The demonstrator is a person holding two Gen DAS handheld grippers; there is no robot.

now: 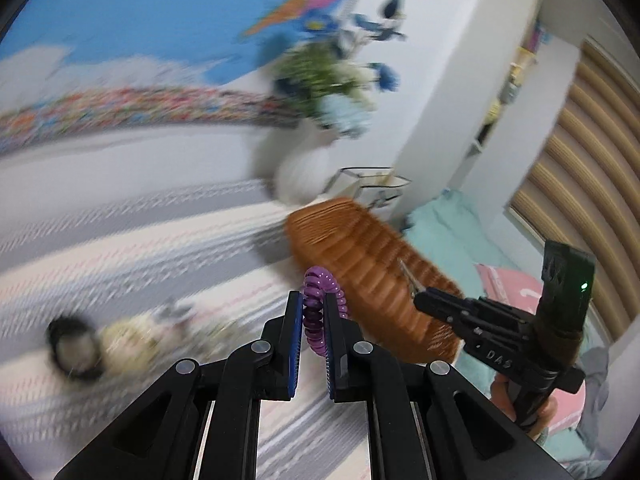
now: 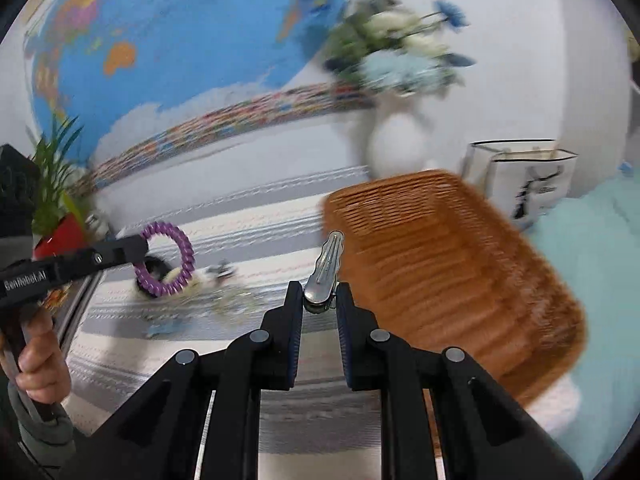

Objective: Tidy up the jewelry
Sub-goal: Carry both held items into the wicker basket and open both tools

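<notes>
Wicker basket [image 2: 452,264] near white vase [image 2: 396,148]

The left gripper [image 1: 313,306] is clamped on a purple coil hair tie [image 1: 322,292], which stands on edge between the blue pads [image 1: 295,344] and loops up above the fingertips. Just beyond it sits a brown woven basket [image 1: 360,256] on a striped cloth [image 1: 160,240]. At right the right gripper [image 1: 418,294] reaches over the basket, pinching a thin metal clip [image 1: 408,276]; a hand [image 1: 508,396] grips its handle. On the cloth at left lie blurred items, one dark and fuzzy [image 1: 74,346]. Behind stand a white vase [image 1: 300,176] of flowers and a wall map [image 1: 160,12].
</notes>
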